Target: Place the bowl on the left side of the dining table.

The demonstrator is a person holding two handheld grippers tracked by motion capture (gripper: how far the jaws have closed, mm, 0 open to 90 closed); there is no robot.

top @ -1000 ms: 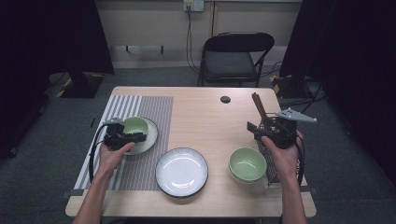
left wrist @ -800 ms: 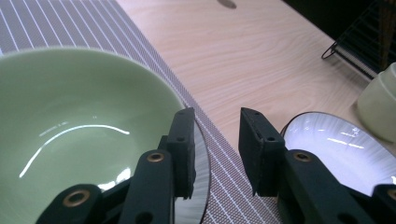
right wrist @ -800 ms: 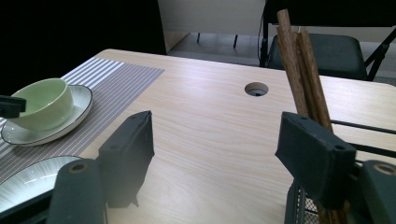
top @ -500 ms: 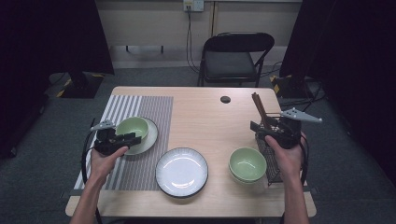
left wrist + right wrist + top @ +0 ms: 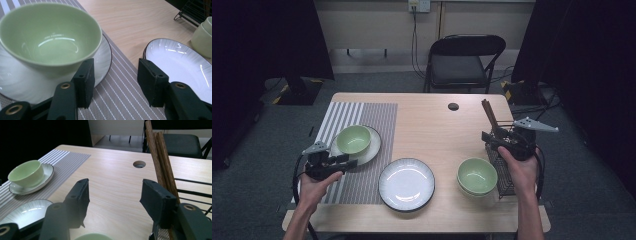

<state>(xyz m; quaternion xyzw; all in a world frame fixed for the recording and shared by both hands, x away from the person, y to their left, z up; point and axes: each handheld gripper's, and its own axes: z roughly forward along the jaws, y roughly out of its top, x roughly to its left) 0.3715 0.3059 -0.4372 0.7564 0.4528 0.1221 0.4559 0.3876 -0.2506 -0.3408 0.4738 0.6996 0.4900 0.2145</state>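
Left tool (image 5: 346,161) backs off the green bowl (image 5: 353,138), jaws just opened, empty: bowl placed on its saucer (image 5: 373,150). Right tool (image 5: 493,140), unclenched, narrows beside the chopsticks (image 5: 488,115).

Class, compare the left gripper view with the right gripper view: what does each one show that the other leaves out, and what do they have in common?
The left gripper view alone shows the left claw, open over the striped placemat, nothing between its jaws.

The right gripper view alone shows the right claw, open over bare wood, the wooden chopsticks beside its far jaw, the round hole in the table and the black chair.

Both show the green bowl standing on its white saucer, and the ribbed white plate.
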